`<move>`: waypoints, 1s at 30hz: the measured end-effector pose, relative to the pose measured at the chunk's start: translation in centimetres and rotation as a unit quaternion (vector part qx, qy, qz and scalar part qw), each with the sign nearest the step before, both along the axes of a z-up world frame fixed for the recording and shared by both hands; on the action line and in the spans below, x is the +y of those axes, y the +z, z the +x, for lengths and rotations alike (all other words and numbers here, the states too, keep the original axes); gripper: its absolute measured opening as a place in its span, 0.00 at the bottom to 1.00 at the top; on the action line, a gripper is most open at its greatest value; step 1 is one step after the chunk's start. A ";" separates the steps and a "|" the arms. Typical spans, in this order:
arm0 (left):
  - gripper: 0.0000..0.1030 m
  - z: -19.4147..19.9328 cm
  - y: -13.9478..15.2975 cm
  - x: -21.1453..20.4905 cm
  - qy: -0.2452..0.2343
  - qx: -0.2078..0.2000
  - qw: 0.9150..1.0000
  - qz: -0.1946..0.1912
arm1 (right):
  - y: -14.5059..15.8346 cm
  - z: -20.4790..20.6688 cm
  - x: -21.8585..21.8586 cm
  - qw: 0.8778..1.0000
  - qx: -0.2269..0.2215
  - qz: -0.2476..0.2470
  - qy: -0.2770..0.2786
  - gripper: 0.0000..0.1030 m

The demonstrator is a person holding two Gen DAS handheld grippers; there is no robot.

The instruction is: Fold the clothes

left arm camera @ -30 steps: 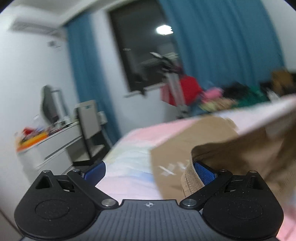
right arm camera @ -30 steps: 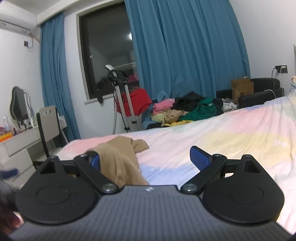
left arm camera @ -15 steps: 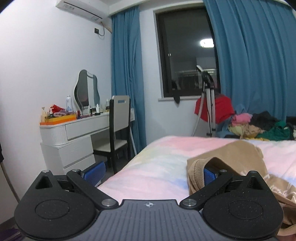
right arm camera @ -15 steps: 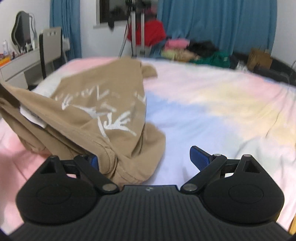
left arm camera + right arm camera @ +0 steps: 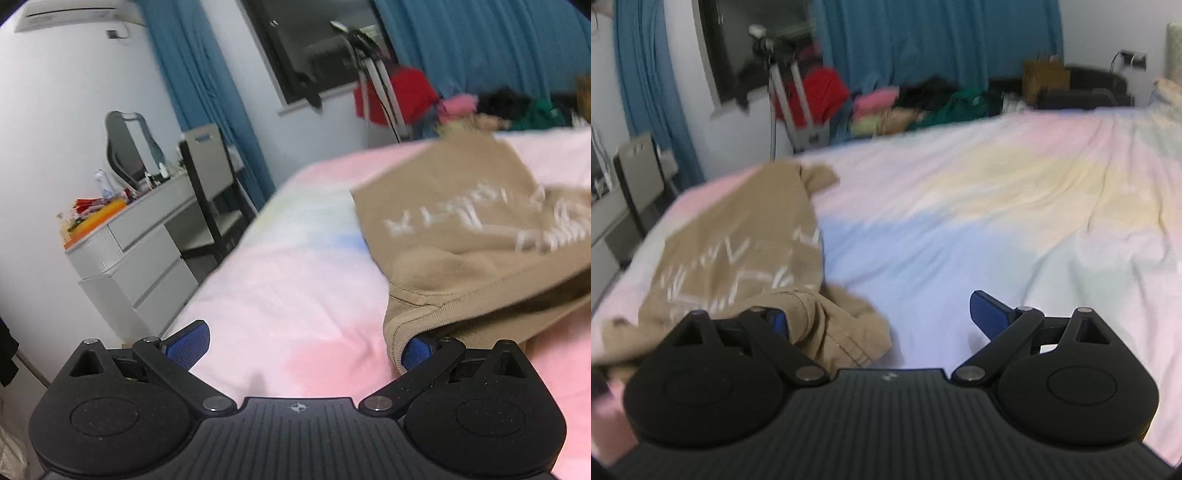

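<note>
A tan cotton shirt with white printed lettering (image 5: 480, 229) is lying partly spread on a bed covered in a pastel pink, blue and yellow sheet (image 5: 295, 288), its far part lying flat toward the foot of the bed and its near edge bunching up by both tools.

The left gripper (image 5: 301, 343) is sitting low over the pink part of the sheet with its blue-padded fingers (image 5: 186, 343) standing wide apart. The ribbed hem of the shirt is draping over the right-hand finger, hiding most of its pad, while the left-hand finger is standing bare over the sheet.

The right gripper (image 5: 882, 317) is likewise showing its fingers (image 5: 988, 314) spread wide. A stitched fold of the shirt (image 5: 738, 258) is lying against and across the left-hand finger, and the right-hand finger is hanging free above the blue patch of the sheet (image 5: 960, 229).

Beyond the bed, a white dressing bench with drawers (image 5: 136, 243) is carrying a mirror and small clutter, a grey chair (image 5: 210, 184) is standing beside it, and blue curtains (image 5: 934, 40) are framing a dark window. A heap of coloured clothes (image 5: 916, 107) is lying near a tripod (image 5: 786, 88).
</note>
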State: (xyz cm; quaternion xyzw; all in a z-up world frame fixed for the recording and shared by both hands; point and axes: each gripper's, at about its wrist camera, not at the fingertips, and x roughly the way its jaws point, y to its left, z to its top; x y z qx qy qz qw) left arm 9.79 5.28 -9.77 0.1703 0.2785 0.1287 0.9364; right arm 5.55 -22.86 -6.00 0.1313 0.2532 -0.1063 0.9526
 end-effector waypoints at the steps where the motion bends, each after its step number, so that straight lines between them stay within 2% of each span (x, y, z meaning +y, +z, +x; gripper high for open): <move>1: 1.00 0.1 -0.3 0.0 0.004 -0.001 1.000 -0.005 | 0.3 -0.3 0.2 1.000 -0.019 -0.005 -0.001 0.92; 3: 1.00 -0.2 0.0 0.5 0.016 -0.014 0.999 -0.033 | 1.0 -0.8 0.7 0.998 -0.057 -0.014 -0.004 0.92; 5: 1.00 -0.7 1.9 1.4 0.031 -0.044 0.996 -0.074 | 2.2 -1.5 0.9 0.996 -0.091 -0.024 -0.009 0.92; 7: 1.00 -1.8 5.4 2.6 0.037 -0.109 0.986 -0.122 | 4.3 -2.3 0.7 0.993 -0.120 -0.018 -0.010 0.92; 10: 1.00 -3.9 10.7 3.2 0.031 -0.194 0.969 -0.151 | 8.5 -3.1 0.2 0.985 -0.172 -0.006 -0.007 0.92; 14: 1.00 -5.4 17.7 3.6 0.023 -0.256 0.951 -0.172 | 15.0 -3.8 -0.2 0.973 -0.229 -0.009 0.006 0.91; 18: 1.00 -6.4 25.0 3.7 0.004 -0.298 0.941 -0.161 | 22.3 -5.3 -1.0 0.961 -0.274 -0.022 0.026 0.91; 23: 1.00 -10.1 34.8 2.9 -0.036 -0.358 0.924 -0.132 | 31.1 -8.1 -2.8 0.953 -0.302 0.001 0.032 0.91; 26: 1.00 -12.3 39.8 2.1 -0.044 -0.366 0.922 -0.116 | 36.2 -10.0 -3.8 0.947 -0.318 0.011 0.037 0.91; 30: 1.00 -15.3 46.5 1.2 -0.054 -0.375 0.921 -0.095 | 42.4 -13.5 -4.2 0.938 -0.344 -0.014 0.044 0.91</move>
